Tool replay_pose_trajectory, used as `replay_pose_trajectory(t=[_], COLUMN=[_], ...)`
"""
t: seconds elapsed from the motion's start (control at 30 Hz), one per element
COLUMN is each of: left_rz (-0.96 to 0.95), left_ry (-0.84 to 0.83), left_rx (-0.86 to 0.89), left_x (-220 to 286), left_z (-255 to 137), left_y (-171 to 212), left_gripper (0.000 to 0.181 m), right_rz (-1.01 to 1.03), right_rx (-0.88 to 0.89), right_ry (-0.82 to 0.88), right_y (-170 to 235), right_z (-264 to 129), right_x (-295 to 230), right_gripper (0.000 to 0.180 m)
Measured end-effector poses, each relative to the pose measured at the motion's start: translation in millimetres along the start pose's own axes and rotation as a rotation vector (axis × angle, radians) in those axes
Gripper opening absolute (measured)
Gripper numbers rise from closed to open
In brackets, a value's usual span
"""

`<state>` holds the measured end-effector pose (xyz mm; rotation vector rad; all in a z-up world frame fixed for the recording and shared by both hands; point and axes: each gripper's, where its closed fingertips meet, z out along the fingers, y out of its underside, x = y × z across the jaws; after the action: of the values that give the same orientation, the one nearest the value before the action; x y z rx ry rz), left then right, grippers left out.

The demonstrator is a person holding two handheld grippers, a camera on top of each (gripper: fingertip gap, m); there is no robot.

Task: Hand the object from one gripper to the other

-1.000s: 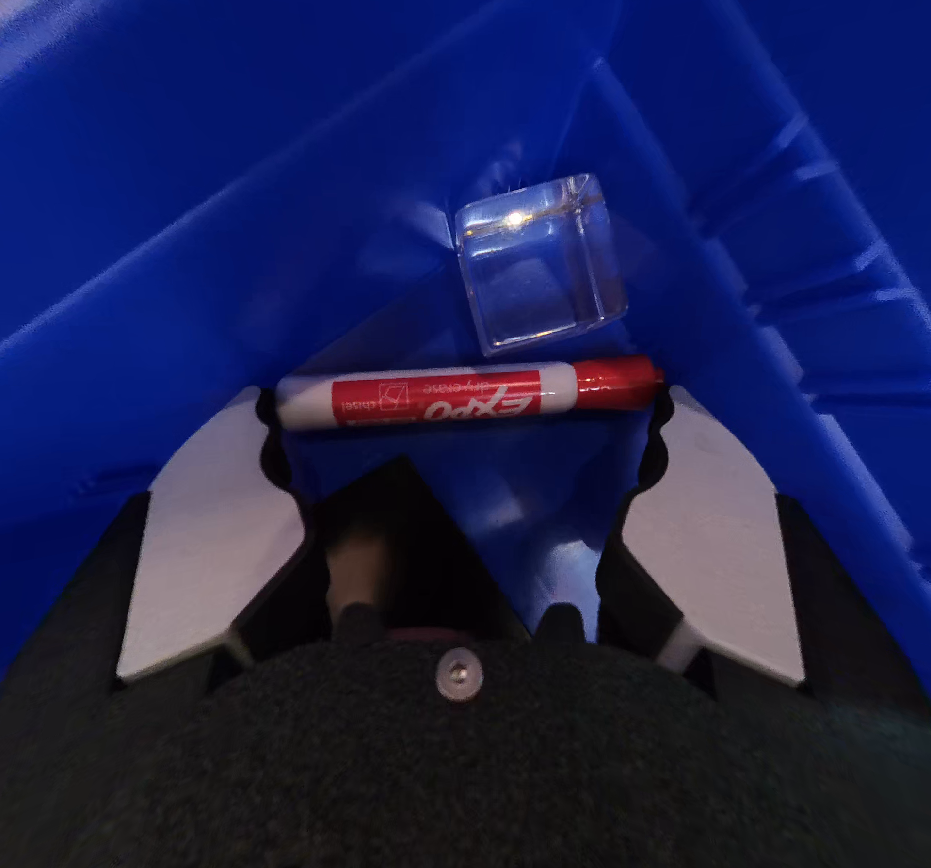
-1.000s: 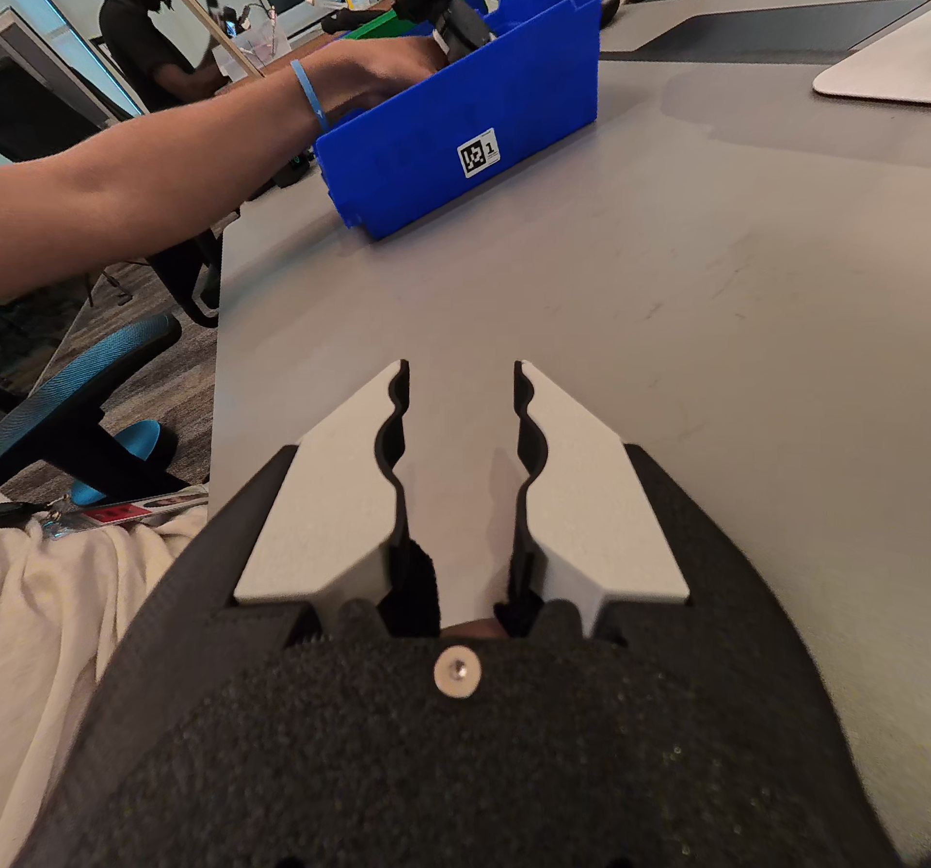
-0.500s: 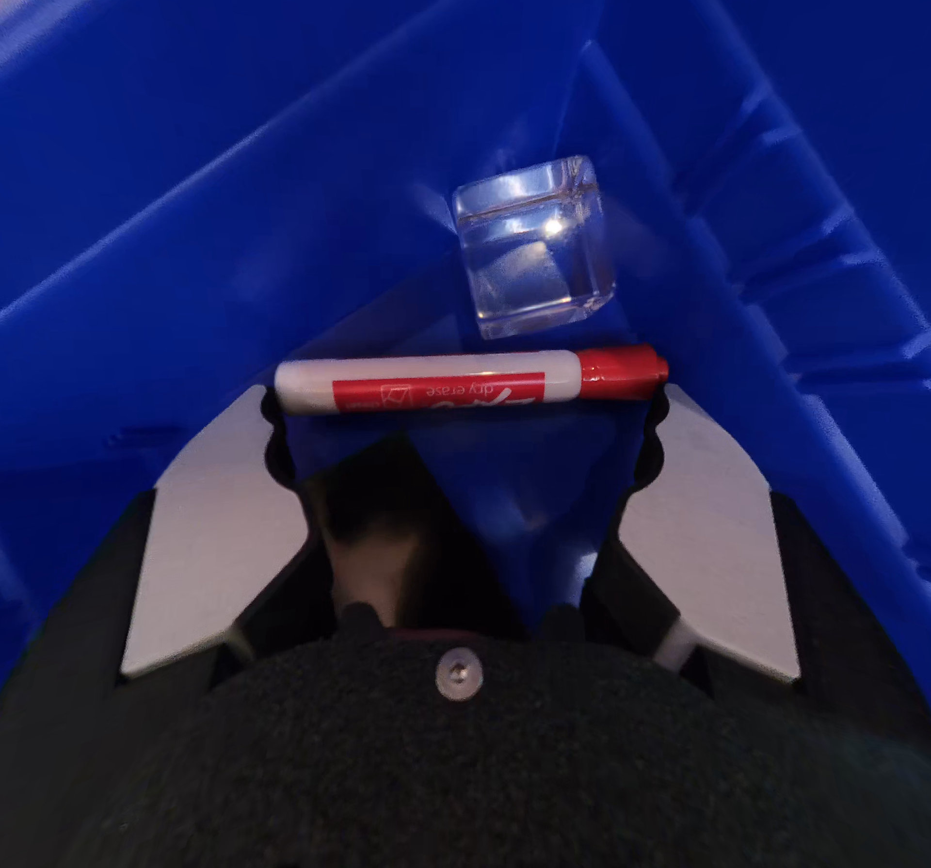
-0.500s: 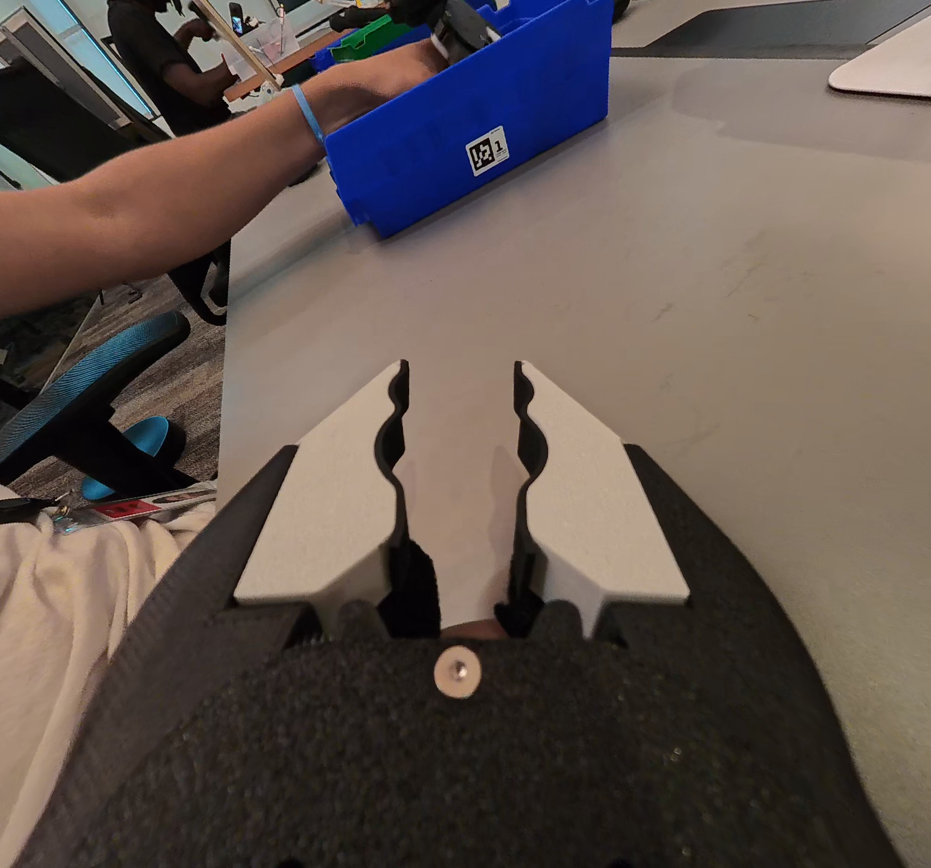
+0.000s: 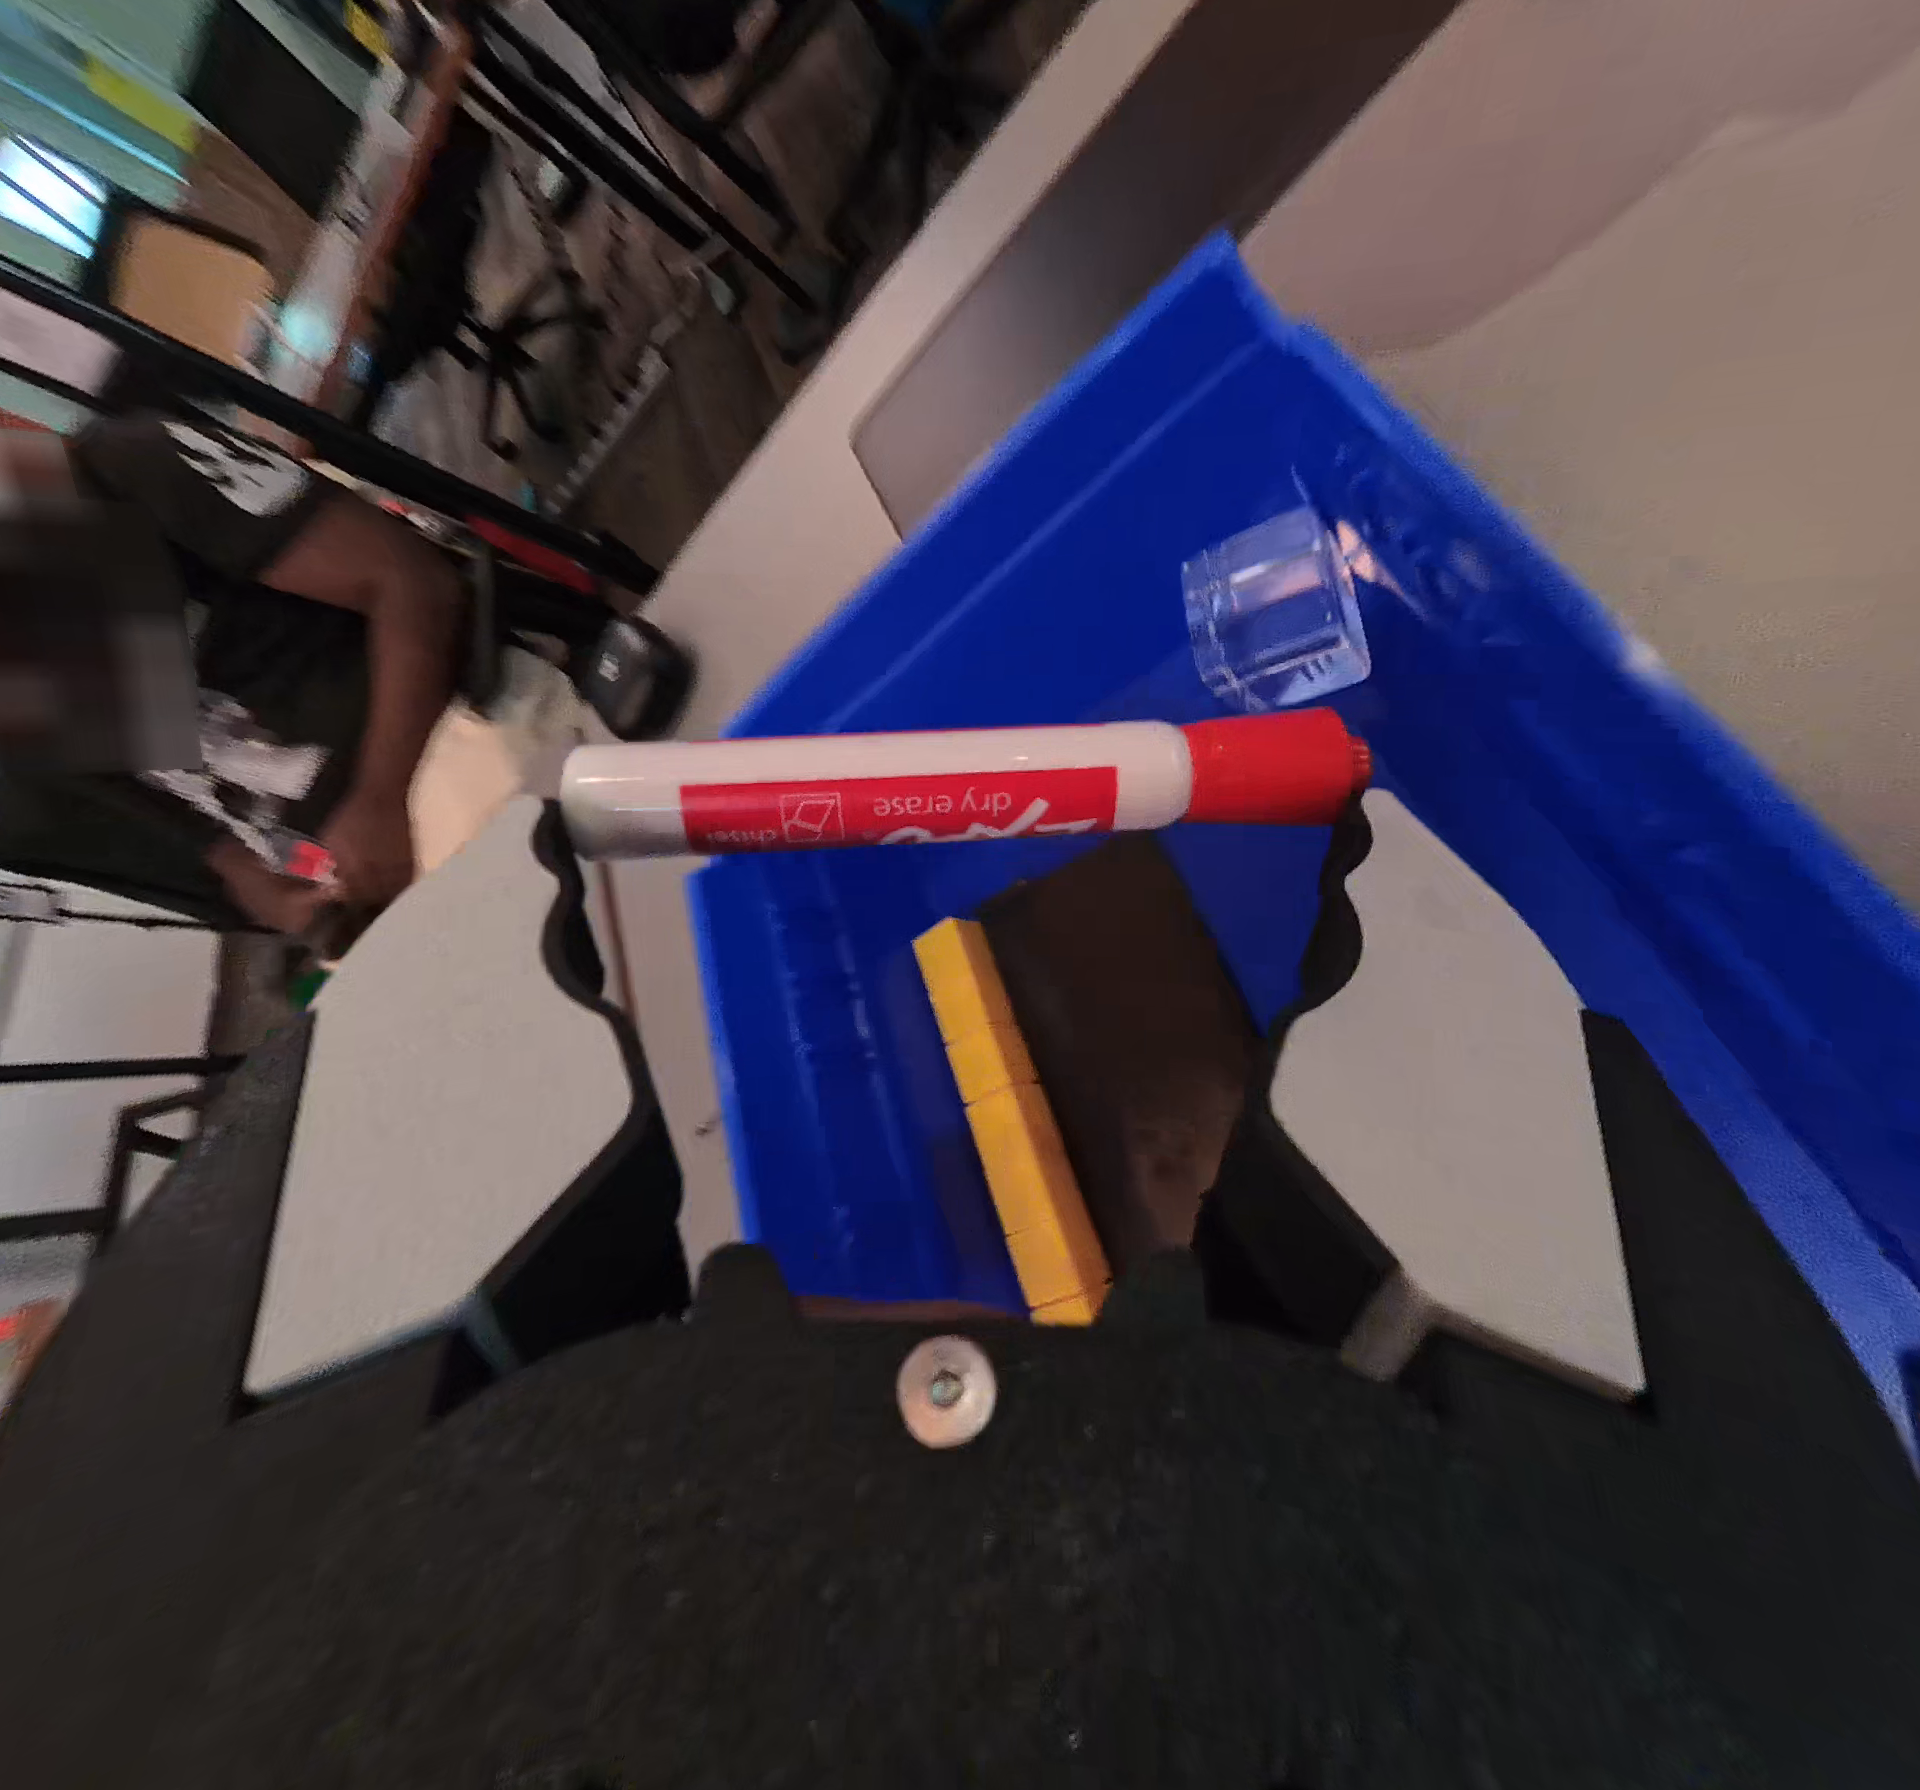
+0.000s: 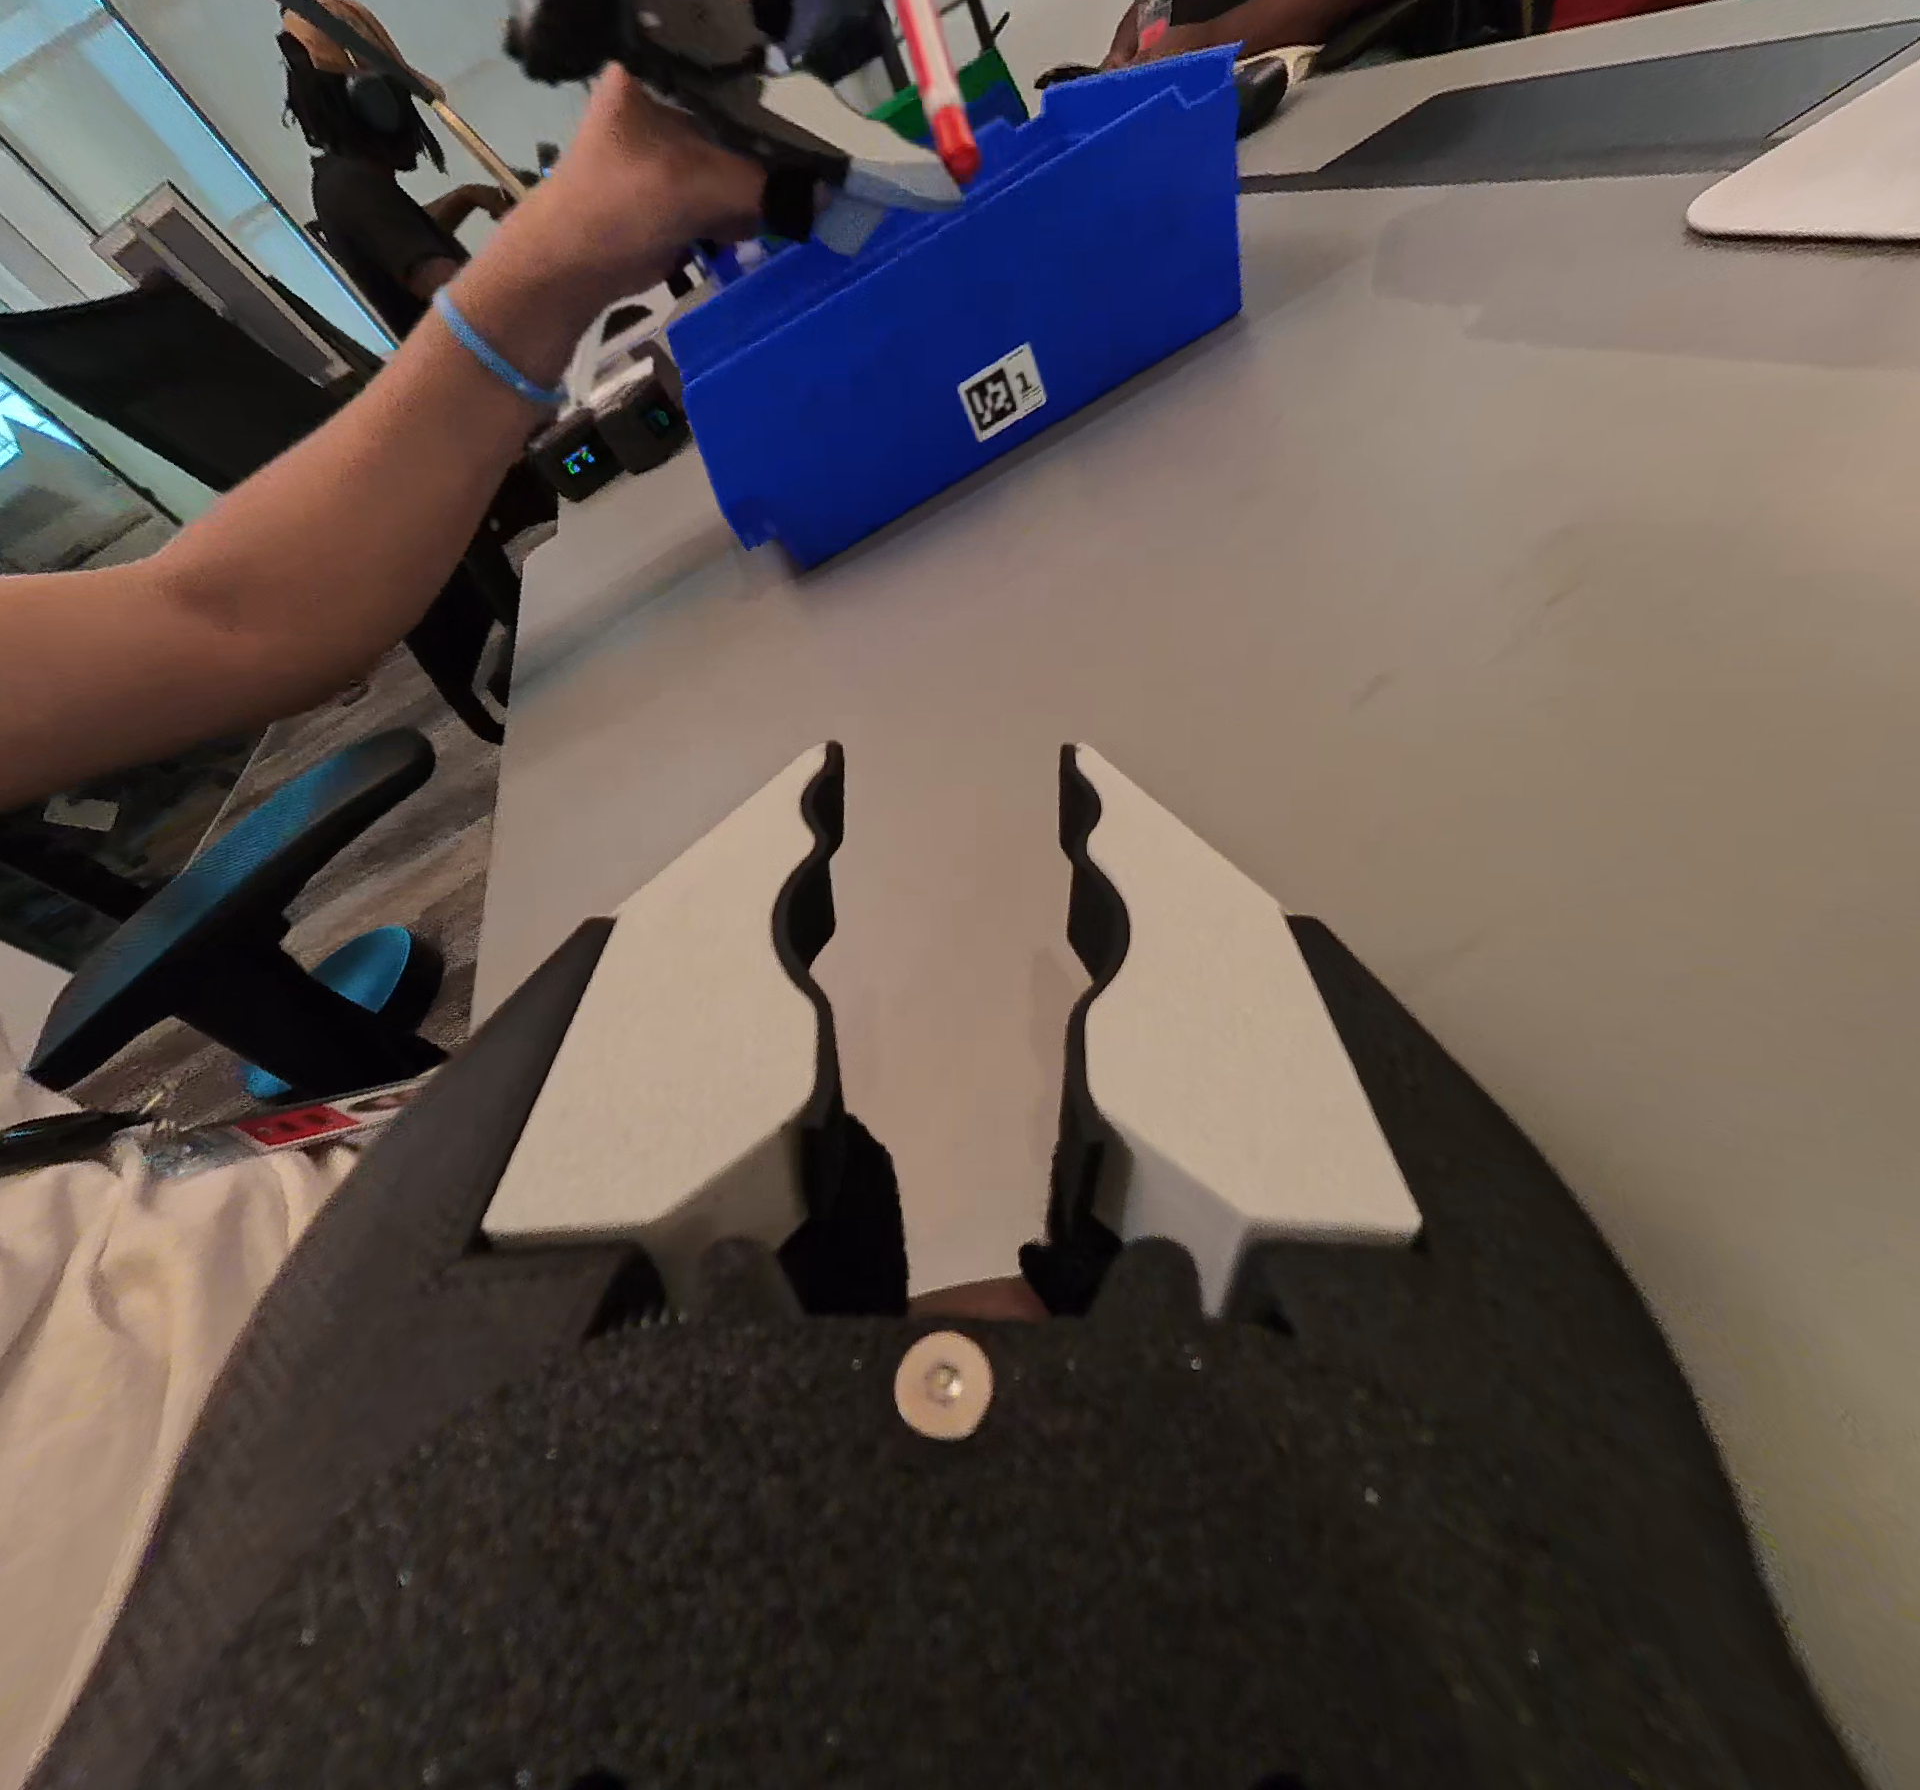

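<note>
A red-and-white dry-erase marker [image 5: 935, 784] is clamped end to end between the fingertips of my left gripper [image 5: 953, 805], held in the air above the blue bin [image 5: 1039, 545]. In the right wrist view the left gripper [image 6: 914, 57] holds the marker [image 6: 925, 47] upright, red cap down, over the bin [image 6: 883, 369] at the far left of the grey table [image 6: 1455, 701]. My right gripper [image 6: 951, 764] is open and empty, low over the table's near side, well apart from the marker.
A clear cube [image 5: 1273, 608], a yellow block [image 5: 1013, 1117] and a dark object [image 5: 1122, 1034] lie in the bin. A white slab [image 6: 1808, 171] and dark mat [image 6: 1558, 119] sit far right. Small black devices [image 6: 613, 441], a chair [image 6: 239, 899] and people are at left and behind. Some 40 cm of space lies between my two pairs of fingers.
My left gripper has risen out of the bin with the marker clamped in it and tilted. The right gripper has stayed open and moved a little nearer the bin.
</note>
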<state>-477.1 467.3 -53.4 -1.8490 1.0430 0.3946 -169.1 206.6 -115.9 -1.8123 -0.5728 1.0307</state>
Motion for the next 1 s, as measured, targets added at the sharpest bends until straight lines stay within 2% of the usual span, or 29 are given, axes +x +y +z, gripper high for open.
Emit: replay_pose_trajectory(t=[0.13, 0.23, 0.33, 0.43, 0.5, 0.6, 0.77, 0.97, 1.0], left_rz=[0.12, 0.213, 0.331, 0.408, 0.458, 0.511, 0.57, 0.572, 0.571], left_ry=[-0.088, -0.084, -0.044, 0.032, 0.074, 0.144, 0.269, 0.29, 0.291], left_rx=[0.161, 0.311, 0.444, 0.556, 0.616, 0.651, 0.655, 0.66, 0.66], left_x=[3.3, 34.9, 86.3, 143.3, 176.9, 218.6, 272.8, 291.3, 292.5], left_z=[-49.1, -82.8, -107.2, -125.7, -136.4, -147.0, -151.6, -155.4, -156.5], left_y=[-51.5, -98.1, -138.0, -164.0, -174.7, -182.2, -181.1, -182.4, -181.3], left_gripper=[0.131, 0.131, 0.131, 0.131, 0.131, 0.131, 0.131, 0.131, 0.131], right_rz=[0.007, 0.017, 0.027, 0.101, 0.146, 0.14, 0.147, 0.131, 0.134], right_rx=[0.004, 0.074, 0.093, 0.011, 0.01, 0.066, 0.068, 0.063, 0.054], right_ry=[-0.014, -0.067, -0.223, -0.432, -0.528, -0.575, -0.623, -0.678, -0.682], right_y=[-16.8, -54.3, -88.6, -106.7, -119.0, -127.7, -116.9, -110.5, -108.9], right_z=[10.8, 20.7, 33.6, 45.3, 49.1, 48.3, 36.5, 24.5, 24.8], right_x=[19.5, 25.4, 8.6, -13.2, -22.5, -26.3, -30.4, -37.9, -39.0], right_gripper=[0.041, 0.043, 0.049, 0.05, 0.05, 0.05, 0.049, 0.019, 0.019])
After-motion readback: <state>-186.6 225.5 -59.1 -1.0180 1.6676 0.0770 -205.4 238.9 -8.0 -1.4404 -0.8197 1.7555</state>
